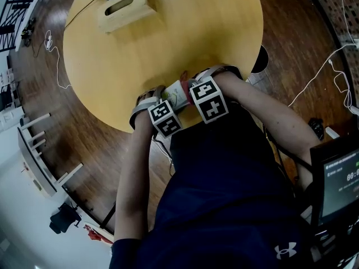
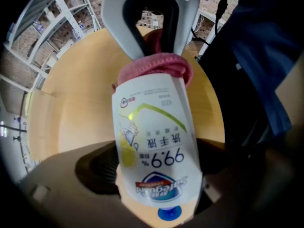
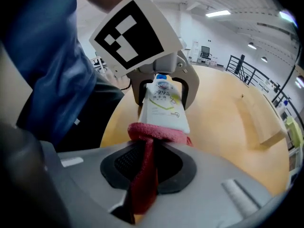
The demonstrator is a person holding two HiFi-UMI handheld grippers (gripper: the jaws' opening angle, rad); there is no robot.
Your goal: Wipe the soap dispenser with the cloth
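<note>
The soap dispenser (image 2: 154, 141) is a white bottle with a green and blue label. My left gripper (image 2: 156, 194) is shut on it and holds it above the near edge of the round table (image 1: 168, 38). A red-pink cloth (image 3: 159, 133) is clamped in my right gripper (image 3: 145, 167) and lies bunched against the far end of the bottle (image 3: 164, 108). In the left gripper view the cloth (image 2: 154, 68) caps the bottle's end between the right gripper's grey fingers (image 2: 124, 30). In the head view the two marker cubes sit close together with the bottle (image 1: 175, 94) between them.
A wooden box (image 1: 126, 7) with a slot stands at the table's far side. Cables trail over the wooden floor (image 1: 331, 66) on the right. A screen (image 1: 339, 184) stands close on the right and a white rack (image 1: 36, 161) on the left.
</note>
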